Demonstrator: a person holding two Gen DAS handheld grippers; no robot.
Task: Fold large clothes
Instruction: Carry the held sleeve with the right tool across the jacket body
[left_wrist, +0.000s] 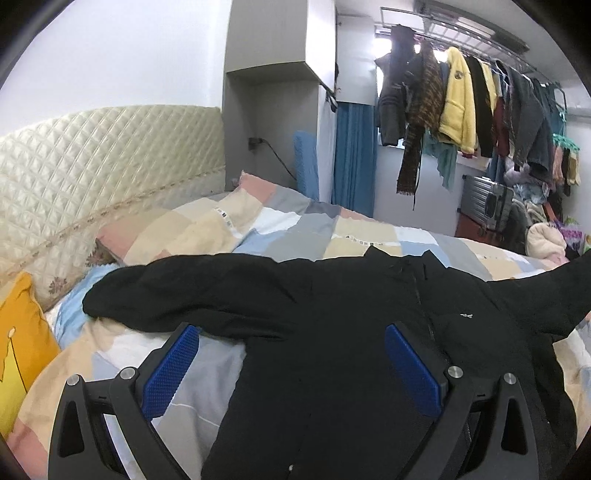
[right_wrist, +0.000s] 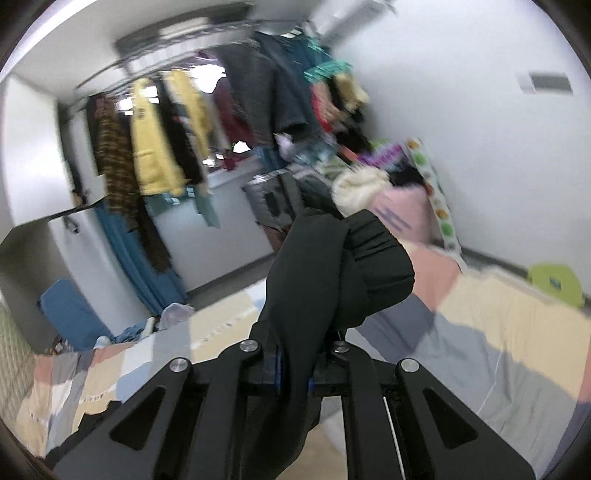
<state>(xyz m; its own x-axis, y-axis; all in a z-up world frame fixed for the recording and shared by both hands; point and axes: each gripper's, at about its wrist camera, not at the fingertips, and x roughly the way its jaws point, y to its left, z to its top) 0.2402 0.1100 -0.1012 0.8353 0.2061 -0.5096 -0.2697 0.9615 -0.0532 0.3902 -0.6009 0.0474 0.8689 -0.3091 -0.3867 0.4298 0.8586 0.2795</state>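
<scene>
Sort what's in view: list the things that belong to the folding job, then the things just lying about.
Job:
- black jacket, spread on the bed
- its sleeve, clamped in the right gripper
- left gripper, open over the jacket

Lying about:
- patchwork duvet
- yellow pillow
- hanging clothes
- suitcase

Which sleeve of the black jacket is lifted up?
The jacket's sleeve clamped in the right gripper is raised above the bed. The other sleeve lies flat on the patchwork quilt, near the open left gripper.

Black jacket on patchwork-quilted bed
</scene>
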